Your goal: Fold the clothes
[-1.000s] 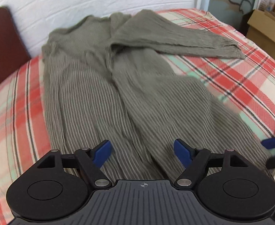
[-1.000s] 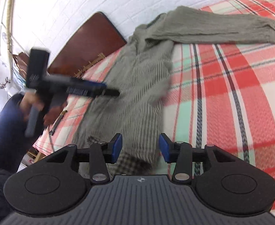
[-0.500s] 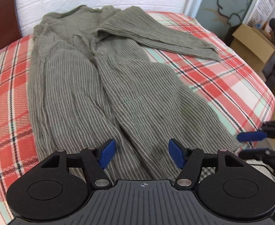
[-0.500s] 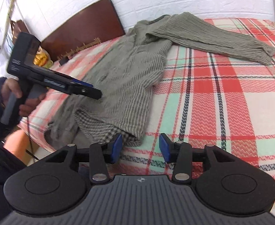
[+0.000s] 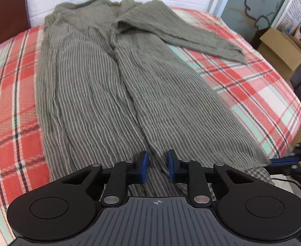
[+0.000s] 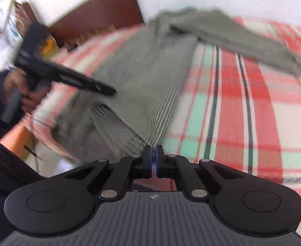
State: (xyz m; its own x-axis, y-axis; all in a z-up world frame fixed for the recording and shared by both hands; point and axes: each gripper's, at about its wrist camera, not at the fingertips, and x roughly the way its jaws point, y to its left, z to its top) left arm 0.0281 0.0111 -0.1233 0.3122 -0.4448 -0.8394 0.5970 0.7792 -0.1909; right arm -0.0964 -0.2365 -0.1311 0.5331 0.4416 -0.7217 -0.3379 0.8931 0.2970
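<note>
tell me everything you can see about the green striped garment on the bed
The garment is a long olive-green top of thin, crinkled fabric with fine pale stripes. It lies spread lengthwise on the plaid bedspread, neck end toward the white wall, one long sleeve stretched out sideways across the plaid. A checked inner side shows at the near hem. The right gripper is shut on a hem corner, pulling the cloth taut into a point. The left gripper is closing with hem fabric between its fingers.

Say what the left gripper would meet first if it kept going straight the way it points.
Probably the shirt: the left gripper, jaws closing, points down at its near hem, striped cloth already between the fingers. Depth unclear.
</note>
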